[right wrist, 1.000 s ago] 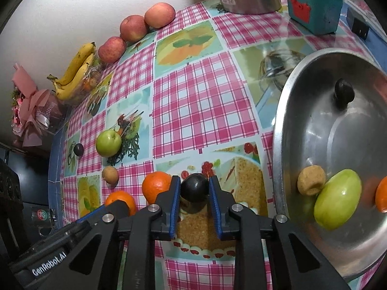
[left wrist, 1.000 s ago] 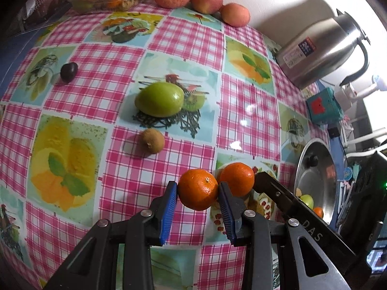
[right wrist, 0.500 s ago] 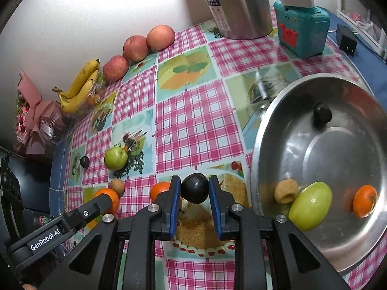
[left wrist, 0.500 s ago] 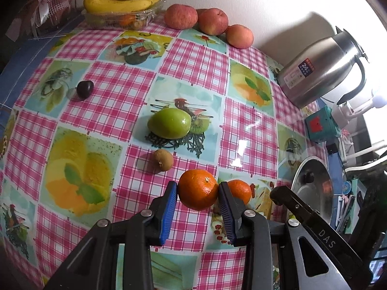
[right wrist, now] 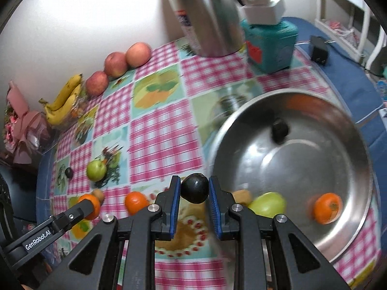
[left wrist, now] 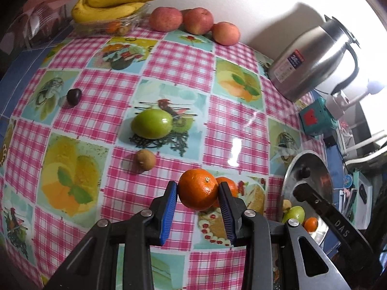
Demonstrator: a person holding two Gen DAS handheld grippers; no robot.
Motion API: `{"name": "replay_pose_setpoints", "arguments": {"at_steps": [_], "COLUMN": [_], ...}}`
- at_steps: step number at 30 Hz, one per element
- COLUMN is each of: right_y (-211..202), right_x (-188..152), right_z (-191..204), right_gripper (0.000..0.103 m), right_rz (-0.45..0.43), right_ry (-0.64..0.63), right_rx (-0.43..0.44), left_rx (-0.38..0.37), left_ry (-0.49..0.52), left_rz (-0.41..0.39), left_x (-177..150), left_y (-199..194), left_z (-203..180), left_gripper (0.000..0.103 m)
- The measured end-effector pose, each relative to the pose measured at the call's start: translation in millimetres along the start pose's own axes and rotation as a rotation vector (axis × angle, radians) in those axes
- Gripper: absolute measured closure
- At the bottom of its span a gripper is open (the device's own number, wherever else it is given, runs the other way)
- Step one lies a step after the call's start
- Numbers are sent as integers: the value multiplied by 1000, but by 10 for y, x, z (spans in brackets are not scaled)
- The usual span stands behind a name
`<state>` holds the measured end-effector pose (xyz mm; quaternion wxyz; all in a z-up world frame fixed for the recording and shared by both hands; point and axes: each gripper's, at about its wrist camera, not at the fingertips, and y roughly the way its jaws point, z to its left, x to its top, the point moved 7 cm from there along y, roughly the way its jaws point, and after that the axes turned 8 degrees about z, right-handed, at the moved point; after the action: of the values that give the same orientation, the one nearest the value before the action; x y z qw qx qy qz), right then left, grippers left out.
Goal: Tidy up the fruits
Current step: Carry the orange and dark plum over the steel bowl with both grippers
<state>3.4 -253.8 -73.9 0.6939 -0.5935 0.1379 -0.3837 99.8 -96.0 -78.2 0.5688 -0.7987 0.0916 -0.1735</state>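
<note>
1. While the desk [left wrist: 174, 65] lies under a pink checked cloth with fruit pictures, the left hand-held gripper [left wrist: 197, 194] is clamped on an orange [left wrist: 198, 189], held above the cloth to the left of the steel bowl [right wrist: 358, 207].
2. A second orange [left wrist: 228, 184] sits on the cloth just behind the held one, between it and the bowl.
3. The right hand-held gripper [right wrist: 194, 192] is closed on a dark plum [right wrist: 195, 191], held near the bowl's left rim.
4. Inside the bowl lie a green apple [right wrist: 267, 204], a small brown fruit [right wrist: 243, 195], another orange [right wrist: 327, 207] and another dark plum [right wrist: 279, 130].
5. Left of the bowl, on the cloth, rest a green apple [left wrist: 152, 123], a brown kiwi-like fruit [left wrist: 145, 159] and, farther left, a dark plum [left wrist: 73, 96].
6. Far from the bowl, by the wall, three red apples [left wrist: 193, 21] sit in a row beside bananas [left wrist: 113, 4] on a clear dish.
7. Behind the bowl stand a steel kettle [left wrist: 312, 60] and a teal box [right wrist: 271, 46].
</note>
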Motion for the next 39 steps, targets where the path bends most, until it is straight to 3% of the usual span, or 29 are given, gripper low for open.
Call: {"name": "replay_pose_setpoints", "arguments": {"at_steps": [14,19,25,39], "right_y": [-308,-411,-442,-257], "right_x": [104,117,111,42], "right_z": [-830,-1034,-1139,-1142], "right_gripper": [79,79,78,78], "right_rz": [-56,-74,-73,0], "right_ry": [155,199,220,205], "right_rx": [-136,-158,-162,-164], "left_rx": [1,-42,-30,3], "left_ry": [223,304,382,455], "left_rz": [-23,-27,-62,-91], "left_x": [-137,-221,-255,-309], "left_y": [93,148,233,454], "left_z": [-856,-1210,-1479,-1651], "left_gripper": [66,66,66,66]}}
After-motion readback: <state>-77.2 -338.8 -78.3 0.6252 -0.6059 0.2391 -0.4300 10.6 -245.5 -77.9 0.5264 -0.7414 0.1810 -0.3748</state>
